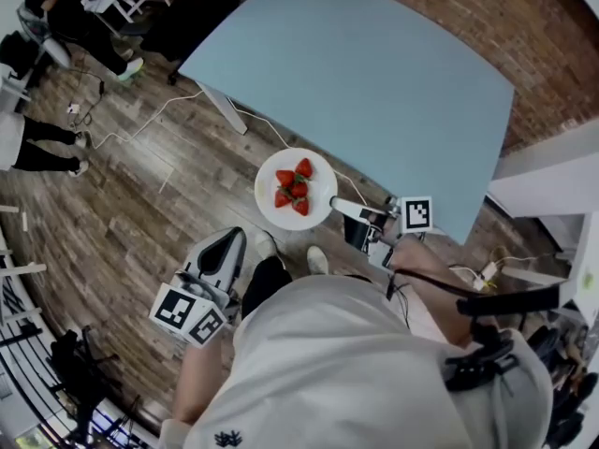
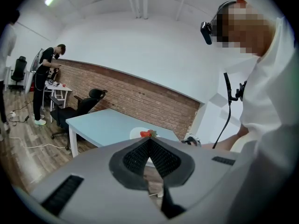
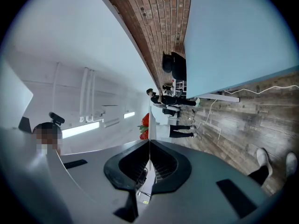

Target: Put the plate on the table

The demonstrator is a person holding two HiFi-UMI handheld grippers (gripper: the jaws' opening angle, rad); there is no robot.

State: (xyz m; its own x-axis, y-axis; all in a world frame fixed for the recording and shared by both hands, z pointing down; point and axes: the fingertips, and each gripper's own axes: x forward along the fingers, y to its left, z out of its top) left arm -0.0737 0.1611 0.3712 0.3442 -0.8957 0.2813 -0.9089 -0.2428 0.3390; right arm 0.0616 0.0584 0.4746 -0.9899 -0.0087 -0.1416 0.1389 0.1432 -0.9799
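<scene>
Right gripper (image 1: 337,203) clamped on plate (image 1: 266,187) rim. I see strawberries (image 1: 296,188) aboard, plate over floor (image 1: 140,204), just short of table (image 1: 374,82). Left gripper (image 1: 229,241) jaws together, empty.

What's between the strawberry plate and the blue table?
In the head view, only a narrow strip of wooden floor crossed by a white cable shows between the plate and the table.

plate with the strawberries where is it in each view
Head view: the plate is at centre, just short of the table.
Left gripper view: the plate is low centre, peeking above the jaws, in front of the table.
Right gripper view: the plate is edge-on at centre, clamped in the jaws; table upper right.
Shared landmark: the light blue table.
</scene>
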